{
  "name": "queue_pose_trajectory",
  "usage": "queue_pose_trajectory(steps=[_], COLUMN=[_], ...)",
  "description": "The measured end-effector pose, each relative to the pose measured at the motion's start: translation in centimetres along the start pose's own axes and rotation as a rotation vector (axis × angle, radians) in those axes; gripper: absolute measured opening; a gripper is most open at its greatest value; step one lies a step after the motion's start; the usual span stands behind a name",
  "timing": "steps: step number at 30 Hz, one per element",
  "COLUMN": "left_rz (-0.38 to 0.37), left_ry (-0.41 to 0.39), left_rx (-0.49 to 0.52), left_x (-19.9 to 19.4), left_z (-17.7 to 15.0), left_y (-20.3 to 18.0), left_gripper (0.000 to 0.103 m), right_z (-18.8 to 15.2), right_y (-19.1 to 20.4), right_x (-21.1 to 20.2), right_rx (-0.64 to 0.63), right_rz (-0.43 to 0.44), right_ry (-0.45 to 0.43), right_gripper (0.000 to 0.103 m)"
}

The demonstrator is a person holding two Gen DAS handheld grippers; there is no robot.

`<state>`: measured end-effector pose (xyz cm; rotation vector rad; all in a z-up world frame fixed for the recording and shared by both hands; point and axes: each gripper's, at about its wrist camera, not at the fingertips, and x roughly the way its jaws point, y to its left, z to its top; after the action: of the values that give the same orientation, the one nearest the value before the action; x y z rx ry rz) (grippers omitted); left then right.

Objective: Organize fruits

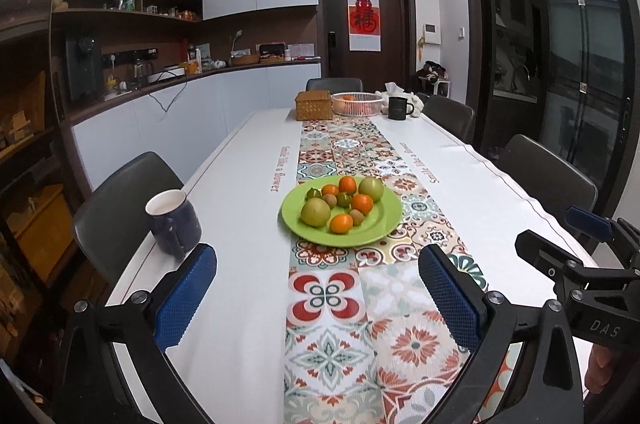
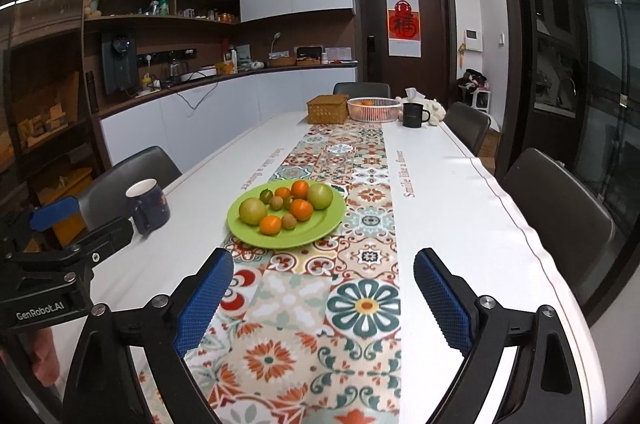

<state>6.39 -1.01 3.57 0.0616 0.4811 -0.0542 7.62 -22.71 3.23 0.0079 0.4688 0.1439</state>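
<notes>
A green plate (image 1: 380, 224) (image 2: 320, 228) sits on the patterned table runner and holds several fruits: orange tangerines (image 1: 341, 223) (image 2: 270, 225), two large green apples (image 1: 315, 211) (image 2: 253, 210), small kiwis and small green fruits. My left gripper (image 1: 316, 288) is open and empty, above the table short of the plate. My right gripper (image 2: 324, 288) is open and empty, to the right of the left one; it shows at the left wrist view's right edge (image 1: 560, 236). The left gripper shows at the right wrist view's left edge (image 2: 84, 220).
A dark blue mug (image 1: 174, 224) (image 2: 148, 210) stands left of the plate. At the far end stand a woven box (image 1: 314, 105) (image 2: 327, 109), a white basket with oranges (image 1: 357, 103) (image 2: 374, 108) and a black mug (image 1: 398, 108) (image 2: 414, 115). Chairs surround the table.
</notes>
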Motion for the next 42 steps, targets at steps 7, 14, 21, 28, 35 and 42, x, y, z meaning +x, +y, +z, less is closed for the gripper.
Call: queue_pose_trajectory(steps=[7, 14, 21, 28, 35, 42], left_rz=[0.010, 0.006, 0.008, 0.008, 0.010, 0.011], left_ry=[0.010, 0.013, 0.016, 0.015, 0.012, 0.014], left_rx=[0.003, 0.003, 0.003, 0.005, 0.004, 0.005], left_x=[-0.5, -0.6, -0.6, -0.5, -0.6, -0.6], left_z=[-0.8, -1.4, -1.4, -1.5, -1.5, -1.5], left_y=[0.0, 0.1, 0.1, 0.0, 0.0, 0.1], left_gripper=[0.103, 0.103, 0.103, 0.103, 0.103, 0.103], right_z=[-1.0, -1.4, -1.4, -1.5, -1.6, -1.6], right_y=[0.1, 0.2, 0.3, 0.4, 0.3, 0.3], right_x=[-0.6, -0.7, -0.7, -0.7, -0.6, -0.7], right_rx=[0.006, 0.001, 0.001, 0.006, 0.006, 0.008], right_rz=[-0.003, 0.001, 0.003, 0.000, 0.000, -0.001], right_ry=[0.011, 0.020, 0.024, 0.025, 0.025, 0.025], right_gripper=[0.092, 0.092, 0.092, 0.092, 0.092, 0.092])
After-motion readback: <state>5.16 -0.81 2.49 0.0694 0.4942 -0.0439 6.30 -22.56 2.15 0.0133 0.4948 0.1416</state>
